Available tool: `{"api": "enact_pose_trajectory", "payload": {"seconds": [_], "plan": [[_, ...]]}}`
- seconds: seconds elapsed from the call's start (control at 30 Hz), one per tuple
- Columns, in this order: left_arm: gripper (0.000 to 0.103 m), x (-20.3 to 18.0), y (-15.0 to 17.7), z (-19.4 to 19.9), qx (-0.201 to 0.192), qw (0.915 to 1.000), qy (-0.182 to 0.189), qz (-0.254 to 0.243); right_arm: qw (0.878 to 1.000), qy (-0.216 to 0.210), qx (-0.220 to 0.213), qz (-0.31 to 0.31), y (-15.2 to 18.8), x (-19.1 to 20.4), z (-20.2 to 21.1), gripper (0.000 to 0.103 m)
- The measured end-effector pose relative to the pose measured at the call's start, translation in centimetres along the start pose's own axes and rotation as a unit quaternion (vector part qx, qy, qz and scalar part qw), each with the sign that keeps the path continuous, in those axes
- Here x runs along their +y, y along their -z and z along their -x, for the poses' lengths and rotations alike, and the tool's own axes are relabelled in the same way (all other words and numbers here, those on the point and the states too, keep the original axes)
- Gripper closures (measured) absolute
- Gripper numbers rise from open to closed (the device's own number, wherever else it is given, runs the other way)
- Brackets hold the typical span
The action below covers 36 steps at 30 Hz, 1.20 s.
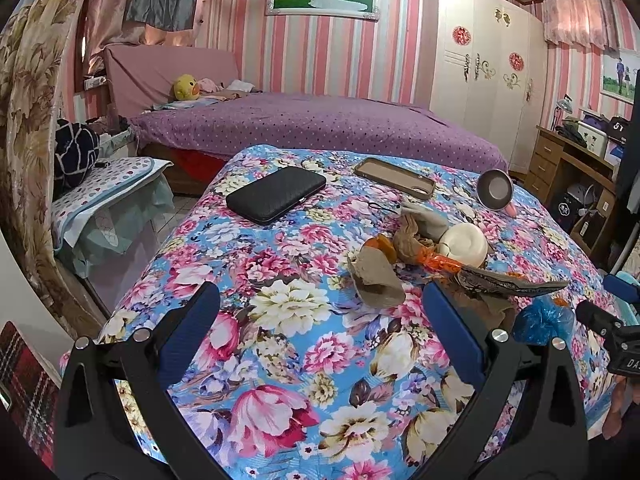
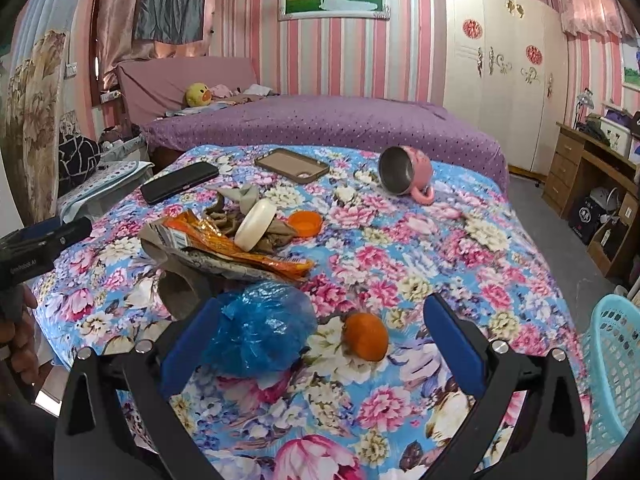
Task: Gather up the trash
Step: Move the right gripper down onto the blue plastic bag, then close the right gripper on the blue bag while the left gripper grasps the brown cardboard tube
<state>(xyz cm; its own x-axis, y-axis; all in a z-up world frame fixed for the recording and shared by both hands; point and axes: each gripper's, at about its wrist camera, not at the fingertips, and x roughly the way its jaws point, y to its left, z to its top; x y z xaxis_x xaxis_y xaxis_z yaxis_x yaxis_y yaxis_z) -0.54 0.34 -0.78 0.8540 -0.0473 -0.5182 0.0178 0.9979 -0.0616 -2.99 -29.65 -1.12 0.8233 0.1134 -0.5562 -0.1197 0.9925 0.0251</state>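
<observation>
- On the flowered cloth (image 2: pixel 400 280) a heap of trash lies left of centre in the right wrist view: a blue plastic bag (image 2: pixel 260 328), an orange peel (image 2: pixel 366 342), an orange wrapper (image 2: pixel 240 246), a torn cardboard piece (image 2: pixel 184 288) and an orange lid (image 2: pixel 306 224).
- Between the spread fingers of the right gripper (image 2: pixel 324 336) sit the bag and the peel; the bag touches the left finger and the peel lies just beside the bag, nearer the middle. Nothing is pinched.
- The left gripper (image 1: pixel 320 328) is also spread wide and holds nothing, over bare cloth with the brown paper scrap (image 1: pixel 376 280) just ahead.
- A turquoise basket (image 2: pixel 612 368) stands at the right edge of the right wrist view, beside the table; it looks like the place for the trash.
- The step in hand looks like picking the bag or the peel. To do it well, the right gripper should centre on 1 item, lower until the fingers straddle it, and close gently so the soft bag does not slip out.
- Care is needed not to catch the cloth in the pinch.
- The pink cup (image 2: pixel 408 174), black wallet (image 1: pixel 276 194) and phone case (image 1: pixel 394 178) lie well apart and are probably not trash.
</observation>
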Motion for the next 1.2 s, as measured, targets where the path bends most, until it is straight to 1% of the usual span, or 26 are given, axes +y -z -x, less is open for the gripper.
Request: {"api": "enact_pose_trajectory", "payload": {"seconds": [0.17,0.33,0.47,0.6,0.63,0.67,0.73,0.77,0.83,0.9,0.97,1.07,1.17,1.2], "plan": [[0.005,0.0,0.1,-0.3,0.009,1.0000,0.003,0.000,0.999,-0.037,0.024,-0.012,0.1,0.7,-1.0,0.004],[0.005,0.1,0.2,-0.3,0.008,1.0000,0.000,-0.003,0.997,-0.062,0.050,0.001,0.5,2.6,-2.4,0.004],[0.005,0.3,0.2,-0.2,0.009,1.0000,-0.001,0.000,0.996,-0.046,0.079,0.008,1.1,3.3,-4.1,0.004],[0.005,0.1,0.3,-0.3,0.012,0.9999,0.004,-0.003,0.994,-0.041,0.103,0.014,1.6,3.5,-5.4,0.004],[0.005,0.0,0.3,-0.2,0.012,0.9999,0.005,-0.006,0.994,-0.044,0.104,0.015,1.6,3.5,-5.4,0.006],[0.005,-0.1,0.3,-0.2,0.012,0.9999,0.006,-0.009,0.993,-0.053,0.103,0.013,1.6,3.5,-5.3,0.009],[0.005,-0.5,0.3,-0.2,0.012,0.9998,0.012,-0.012,0.992,-0.071,0.102,0.010,1.4,3.2,-4.9,0.043],[0.005,-0.6,0.3,-0.2,0.012,0.9998,0.014,-0.012,0.992,-0.074,0.102,0.010,1.3,3.1,-4.6,0.048],[0.005,-0.9,0.4,-0.2,0.012,0.9996,0.021,-0.012,0.992,-0.080,0.098,0.008,1.2,2.8,-4.1,0.064],[0.005,-1.2,0.3,-0.1,0.012,0.9994,0.031,-0.011,0.993,-0.082,0.090,0.003,1.0,2.2,-3.5,0.066],[0.005,-1.6,0.3,-0.2,0.012,0.9990,0.042,-0.009,0.994,-0.086,0.072,0.002,0.6,1.8,-2.4,0.068],[0.005,-2.6,0.4,-0.3,0.016,0.9982,0.057,-0.010,0.997,-0.071,0.037,0.000,-0.1,0.5,-0.7,0.071],[0.005,-4.1,0.6,-0.5,0.025,0.9963,0.080,-0.017,0.998,-0.060,0.021,-0.012,-0.6,-1.1,0.0,0.072],[0.005,-5.1,0.8,-0.6,0.030,0.9950,0.092,-0.027,0.998,-0.056,0.017,-0.018,-0.8,-1.7,0.2,0.072]]}}
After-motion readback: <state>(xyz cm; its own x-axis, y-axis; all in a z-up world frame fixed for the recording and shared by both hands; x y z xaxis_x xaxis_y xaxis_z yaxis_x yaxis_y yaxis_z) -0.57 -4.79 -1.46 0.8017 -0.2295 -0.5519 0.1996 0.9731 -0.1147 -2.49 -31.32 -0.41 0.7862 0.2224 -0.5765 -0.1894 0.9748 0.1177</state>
